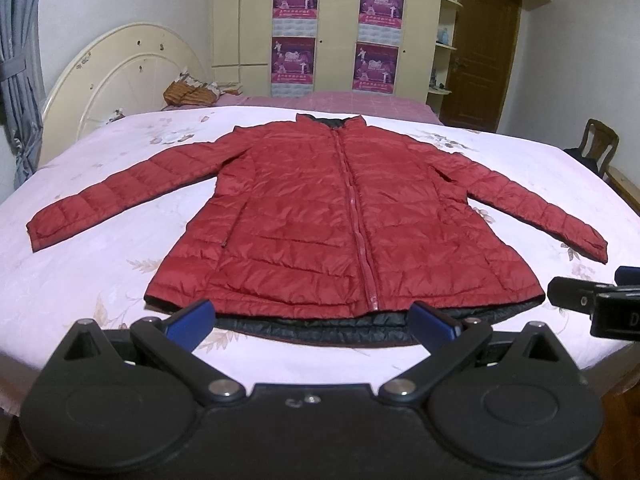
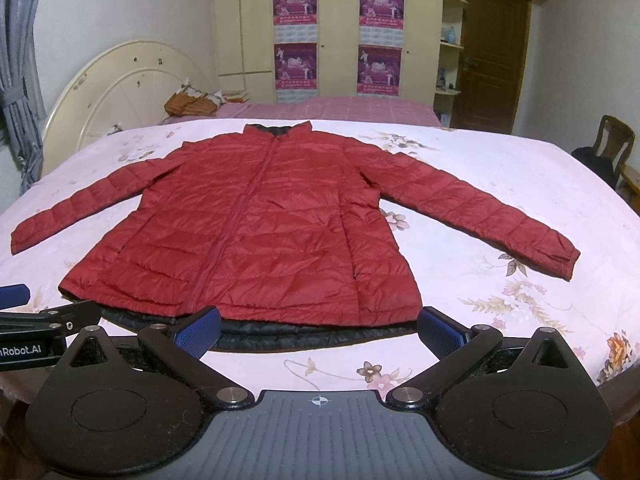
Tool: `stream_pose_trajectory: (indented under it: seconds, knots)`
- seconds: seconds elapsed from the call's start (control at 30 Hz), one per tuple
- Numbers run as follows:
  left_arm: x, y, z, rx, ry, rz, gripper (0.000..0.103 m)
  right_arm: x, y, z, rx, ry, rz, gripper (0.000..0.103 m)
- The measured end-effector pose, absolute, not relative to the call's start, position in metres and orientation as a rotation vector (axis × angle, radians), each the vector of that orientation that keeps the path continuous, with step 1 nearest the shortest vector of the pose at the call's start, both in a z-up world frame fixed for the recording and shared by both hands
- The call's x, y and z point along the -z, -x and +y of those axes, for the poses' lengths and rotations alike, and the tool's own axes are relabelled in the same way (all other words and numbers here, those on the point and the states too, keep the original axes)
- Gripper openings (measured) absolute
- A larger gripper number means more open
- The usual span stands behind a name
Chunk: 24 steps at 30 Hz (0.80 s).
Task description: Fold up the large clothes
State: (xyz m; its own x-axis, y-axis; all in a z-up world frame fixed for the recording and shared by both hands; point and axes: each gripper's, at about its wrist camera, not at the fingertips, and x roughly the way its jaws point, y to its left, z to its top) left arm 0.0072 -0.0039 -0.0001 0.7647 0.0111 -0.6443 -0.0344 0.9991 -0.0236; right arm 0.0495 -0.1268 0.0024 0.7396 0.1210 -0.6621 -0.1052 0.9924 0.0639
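The left sleeve [image 1: 116,196] is best gripped at its cuff first; the red jacket [image 1: 344,216] lies flat on the bed [image 1: 100,280]. The left gripper [image 1: 312,320] and right gripper [image 2: 320,330] are spread wide, empty, near the hem.

poster [image 1: 295,4] text: too small to read | chair [image 2: 614,142]: cut off at frame edge
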Motion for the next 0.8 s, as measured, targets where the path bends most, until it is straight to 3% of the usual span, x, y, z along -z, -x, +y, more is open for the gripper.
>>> stream_pose_trajectory:
  seconds: [0.8]
  knots:
    - [0.007, -0.107, 0.013, 0.002, 0.116, 0.718, 0.103, 0.013, -0.136, -0.141, 0.007, -0.04, 0.756, 0.103]
